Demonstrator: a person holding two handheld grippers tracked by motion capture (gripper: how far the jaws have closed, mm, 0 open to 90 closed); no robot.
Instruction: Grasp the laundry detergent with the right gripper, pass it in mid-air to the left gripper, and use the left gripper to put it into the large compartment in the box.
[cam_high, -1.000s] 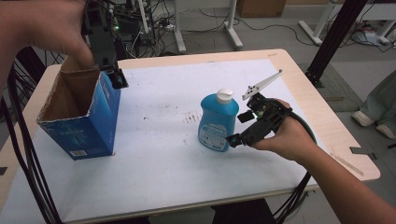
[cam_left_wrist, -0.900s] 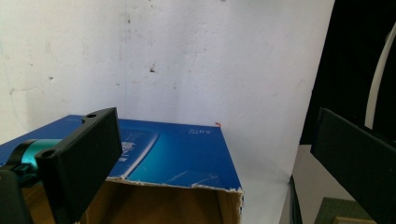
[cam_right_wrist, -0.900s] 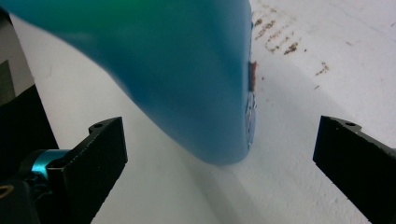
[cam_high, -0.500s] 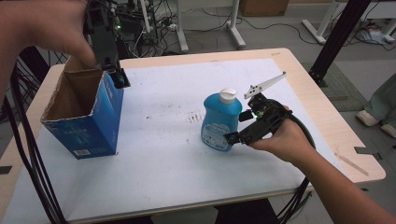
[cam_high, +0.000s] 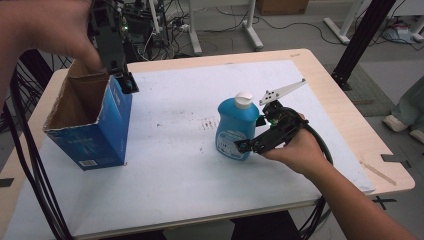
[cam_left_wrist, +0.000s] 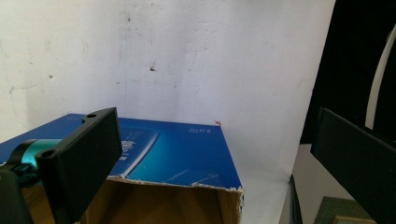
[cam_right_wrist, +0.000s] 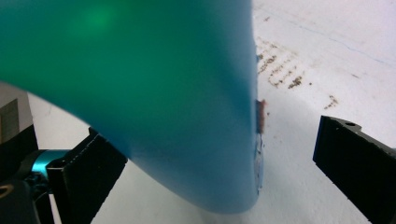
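White sheeting covers the wooden table (cam_high: 345, 125); at far left my left gripper (cam_high: 122, 75) hangs wide open and empty over the rim of the open-topped blue carton (cam_high: 107, 127). Right of centre the blue bottle (cam_high: 235, 130) stands upright, long axis vertical, white cap (cam_high: 243, 99) up. My right gripper (cam_high: 252, 144) brackets its lower body with jaws apart; I judge closing squarely and low would avoid tipping it.
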